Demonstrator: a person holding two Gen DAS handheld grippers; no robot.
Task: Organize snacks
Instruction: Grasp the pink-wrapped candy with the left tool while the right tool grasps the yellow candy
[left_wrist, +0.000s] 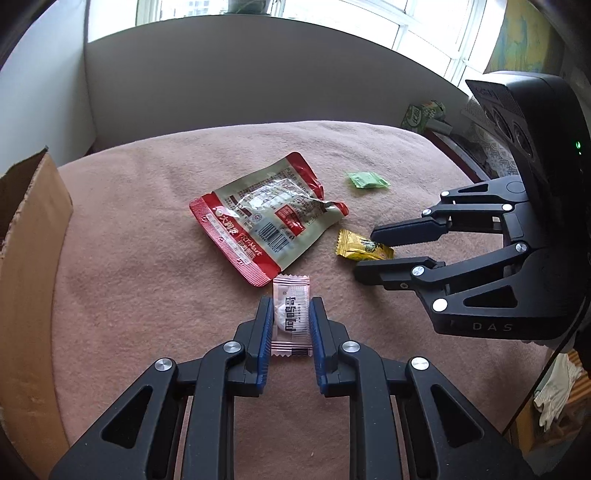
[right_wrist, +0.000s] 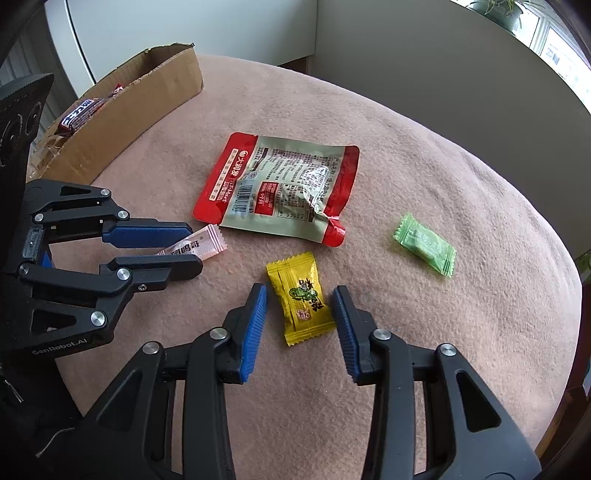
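- Your left gripper (left_wrist: 291, 301) is clenched on the pink-striped candy sachet (left_wrist: 291, 317). Both blue pads press its long edges, which gives you the narrow width to pinch while the packet lies flat on the pinkish blanket (right_wrist: 406, 332).
- Your right gripper (right_wrist: 299, 288) is not gripping yet. Its jaws straddle the yellow candy (right_wrist: 301, 299), and the right wrist view shows slim gaps between pads and wrapper on both sides. Treat it as released around the candy.
- Both tools tilt steeply down, so the fingertips reach cloth level, where these thin wrappers sit.
- The yellow candy lies just below the torn corner of the red-and-cream snack pouch (right_wrist: 284, 184). The pink sachet touches or nearly touches that pouch's lower red edge, so lift clear of it rather than drag.
- The green candy (right_wrist: 424, 243) lies alone, well apart to the right, untouched.
- The cardboard box (right_wrist: 147, 107) stands open at the blanket's left edge with a dark wrapped bar (right_wrist: 79, 110) already inside. I judge it to be the collecting place, nearer your left hand.
- By my reckoning the sorting is partway: four loose items remain on the cloth, one secured, one bracketed.
- Soft cloth may bunch between the pads, so close gently on the yellow wrapper.
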